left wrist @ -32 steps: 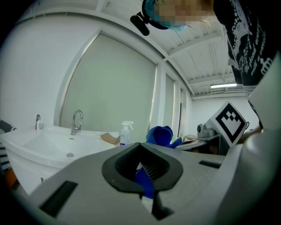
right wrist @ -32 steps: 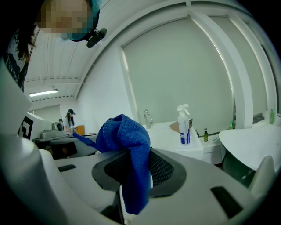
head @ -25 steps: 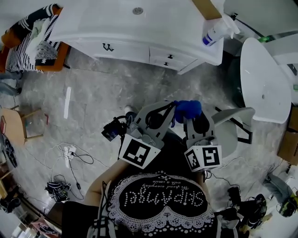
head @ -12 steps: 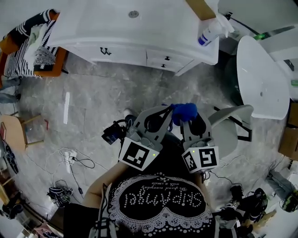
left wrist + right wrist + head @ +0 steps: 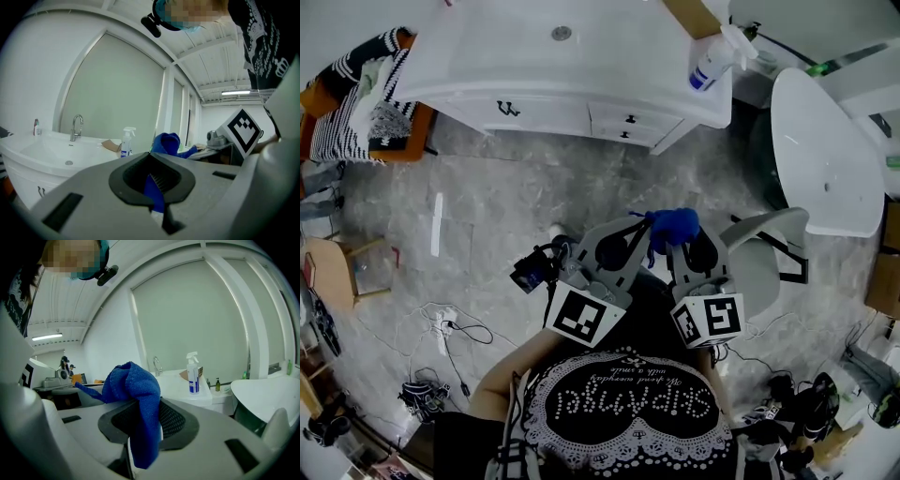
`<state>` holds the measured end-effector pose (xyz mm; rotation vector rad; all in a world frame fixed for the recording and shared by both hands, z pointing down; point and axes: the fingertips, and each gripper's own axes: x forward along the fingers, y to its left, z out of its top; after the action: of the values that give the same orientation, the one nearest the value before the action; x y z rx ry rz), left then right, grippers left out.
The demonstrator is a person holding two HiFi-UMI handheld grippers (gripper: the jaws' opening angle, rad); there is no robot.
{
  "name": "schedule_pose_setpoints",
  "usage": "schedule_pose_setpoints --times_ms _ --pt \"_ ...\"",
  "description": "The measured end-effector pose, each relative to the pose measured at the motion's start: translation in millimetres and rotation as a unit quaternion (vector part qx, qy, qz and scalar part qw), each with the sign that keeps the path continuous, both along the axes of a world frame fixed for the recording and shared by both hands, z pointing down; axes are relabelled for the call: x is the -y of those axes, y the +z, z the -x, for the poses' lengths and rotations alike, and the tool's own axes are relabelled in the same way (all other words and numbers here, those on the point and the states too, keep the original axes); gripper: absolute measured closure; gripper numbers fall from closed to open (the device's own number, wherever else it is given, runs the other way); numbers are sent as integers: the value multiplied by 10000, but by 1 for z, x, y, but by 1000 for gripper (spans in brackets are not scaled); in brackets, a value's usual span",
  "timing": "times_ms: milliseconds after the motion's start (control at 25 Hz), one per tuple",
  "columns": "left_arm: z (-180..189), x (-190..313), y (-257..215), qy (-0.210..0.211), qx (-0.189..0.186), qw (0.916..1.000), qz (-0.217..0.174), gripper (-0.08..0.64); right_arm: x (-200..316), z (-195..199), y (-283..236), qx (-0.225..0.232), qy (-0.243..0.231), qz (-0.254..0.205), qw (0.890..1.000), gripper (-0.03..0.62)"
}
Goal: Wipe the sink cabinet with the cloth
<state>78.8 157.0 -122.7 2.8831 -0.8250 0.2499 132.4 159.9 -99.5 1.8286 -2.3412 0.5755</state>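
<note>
Your left tongs (image 5: 153, 186) & right tongs (image 5: 144, 430) both pinch the cloth (image 5: 673, 226) — prob. soft, light, floppy, so clamp a bunched fold for the sink cabinet (image 5: 546, 111).

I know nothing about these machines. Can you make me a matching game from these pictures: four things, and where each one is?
Things:
1. cloth
2. spray bottle
3. tap
4. striped laundry

Places:
A. on an orange chair
B. at the cabinet's right end
C. clamped by the left gripper and the right gripper
D. behind the basin

Pairs: 1-C, 2-B, 3-D, 4-A
</note>
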Motion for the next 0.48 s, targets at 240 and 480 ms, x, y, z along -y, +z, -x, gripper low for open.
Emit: schedule_pose_setpoints --times_ms 240,480 --pt "2 3 -3 -105 3 9999 -97 557 3 0 -1 -35 -64 -40 10000 474" --pt "6 5 -1 -198 56 9998 -75 557 7 4 -1 14 -157 -29 9999 475"
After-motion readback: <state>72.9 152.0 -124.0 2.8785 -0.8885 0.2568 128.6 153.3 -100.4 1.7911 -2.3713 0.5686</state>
